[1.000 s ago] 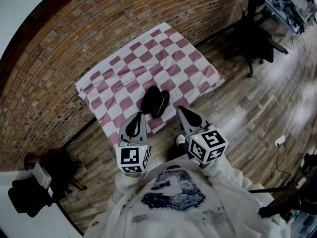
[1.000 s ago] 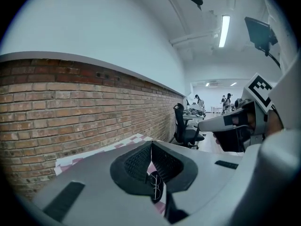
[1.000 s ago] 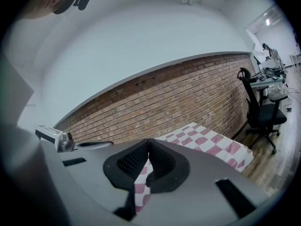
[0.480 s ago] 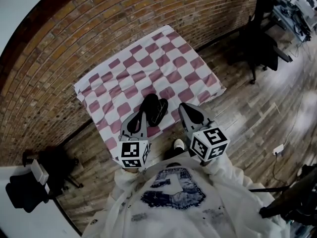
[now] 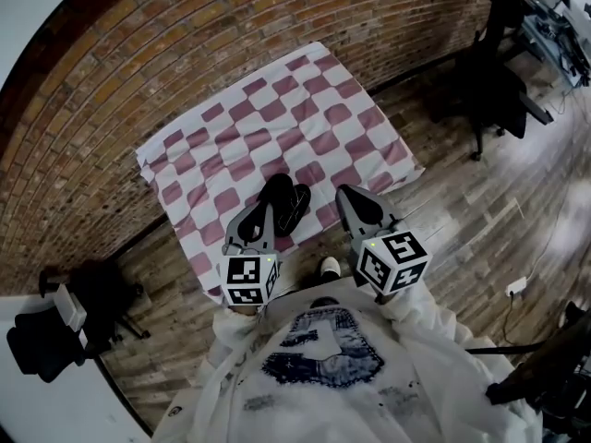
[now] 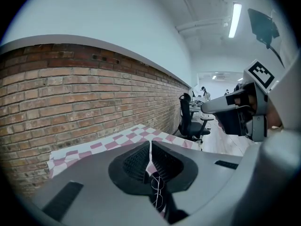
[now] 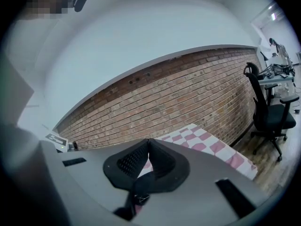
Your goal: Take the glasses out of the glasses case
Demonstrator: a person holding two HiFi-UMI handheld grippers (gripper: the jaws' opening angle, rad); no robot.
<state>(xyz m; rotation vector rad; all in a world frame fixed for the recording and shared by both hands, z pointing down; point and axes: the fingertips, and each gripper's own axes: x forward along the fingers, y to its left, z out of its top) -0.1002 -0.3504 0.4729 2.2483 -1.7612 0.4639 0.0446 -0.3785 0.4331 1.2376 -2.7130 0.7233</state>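
The left claw (image 5: 264, 210), grey with a black-and-white marker cube behind it, had its jaws pressed together on nothing. The right claw (image 5: 343, 194) was the same, tips meeting and empty.

Between them lay the black oval hard-shell glasses case (image 5: 284, 201), hinged open into two halves. It sat at the 6 o'clock edge of the pink-and-white checked cloth (image 5: 305, 109), which was spread on the wooden plank floor (image 5: 462, 210) by the red brick wall (image 5: 138, 72). The left claw sat just beside the case at its 7 o'clock, and the right was near but apart at its 4 o'clock.

In the left gripper view, thin pale wire loops showed below the shut jaws. I took them for the glasses (image 6: 158, 187), though from above they were lost in the dark shell.

I judged the glasses light, springy and easily bent, with lenses that would scratch or smudge. The safer hold looked like the bridge or the frame near a hinge, never a lens. The case looked rigid, smooth and light enough to skid on the cloth, so one claw would need to pin its lower half.

I could read no brand or label on the case. The cubes carried only square patterns, and the blue print on the person's pale sweatshirt (image 5: 323, 349) was not legible.
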